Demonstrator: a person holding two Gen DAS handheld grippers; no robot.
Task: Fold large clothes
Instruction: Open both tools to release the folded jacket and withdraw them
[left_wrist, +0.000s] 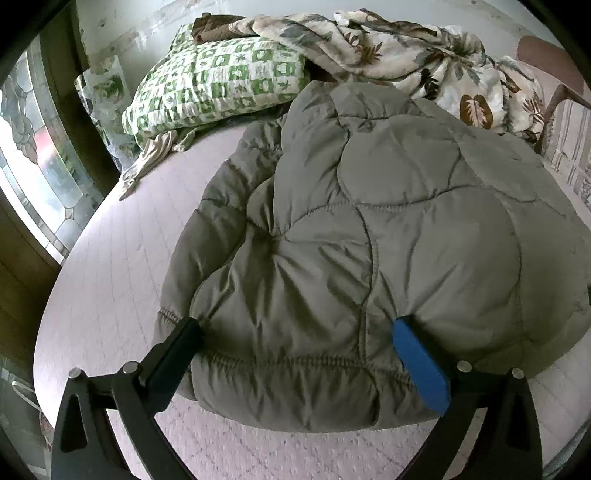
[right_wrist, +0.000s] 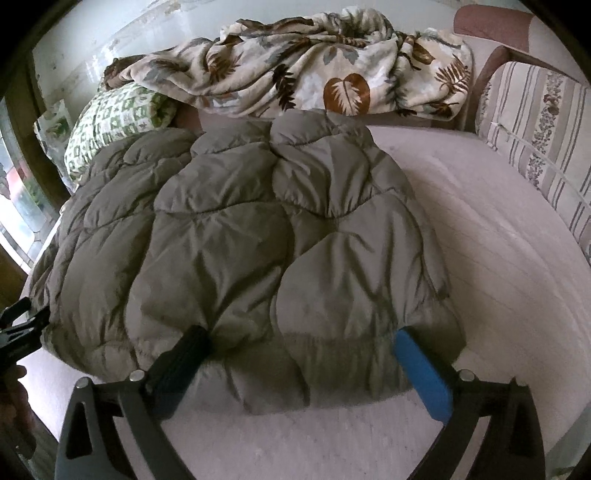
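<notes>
Your quilted grey jacket (left_wrist: 369, 229) lies folded on the pale bed (left_wrist: 110, 288), just before the leaf-print blanket (right_wrist: 314, 74). Both claws — left gripper (left_wrist: 299, 325) and right gripper (right_wrist: 303, 338) — stand wide over its near hem, gripping nothing.

My left wrist camera looked steeply down, close over the near left hem of the grey jacket (left_wrist: 369, 229) on the bed (left_wrist: 110, 280). My right one did likewise from the right. Both shared the jacket and leaf-print blanket (right_wrist: 314, 74) beyond.
</notes>
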